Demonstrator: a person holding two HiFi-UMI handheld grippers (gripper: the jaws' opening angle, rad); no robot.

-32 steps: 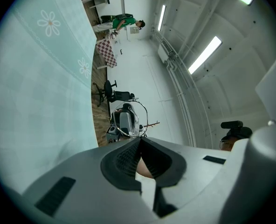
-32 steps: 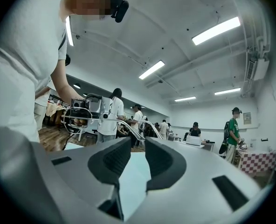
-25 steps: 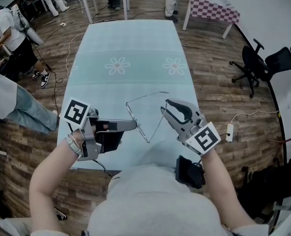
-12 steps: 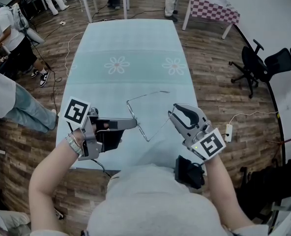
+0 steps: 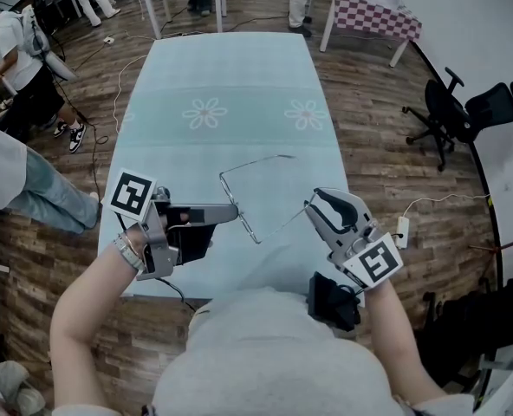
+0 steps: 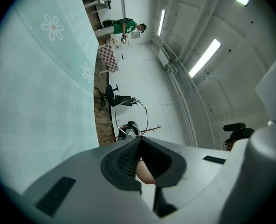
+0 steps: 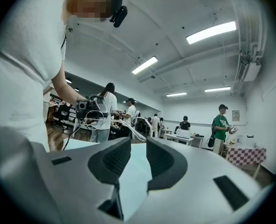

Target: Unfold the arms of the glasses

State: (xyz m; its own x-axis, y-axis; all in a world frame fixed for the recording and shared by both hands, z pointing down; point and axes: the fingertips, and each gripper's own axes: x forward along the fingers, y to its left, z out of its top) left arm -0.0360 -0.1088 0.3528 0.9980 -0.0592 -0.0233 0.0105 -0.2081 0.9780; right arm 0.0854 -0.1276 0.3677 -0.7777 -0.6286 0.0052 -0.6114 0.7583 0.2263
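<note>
Glasses of thin silver wire (image 5: 247, 226) sit clenched in the left claw's (image 5: 233, 216) tips; the right claw (image 5: 311, 206), released and empty, is just beside one arm.

readable text: none anywhere, tbh
left gripper (image 5: 233, 214) marker cube (image 5: 128, 195): black-and-white square pattern only, no letters or digits
right gripper (image 5: 311, 204) marker cube (image 5: 373, 261): same deal, just a pattern
wall sign (image 7: 235, 115): way too small to read
green shirt print (image 6: 127, 28): white smudge, can't make it out
</note>
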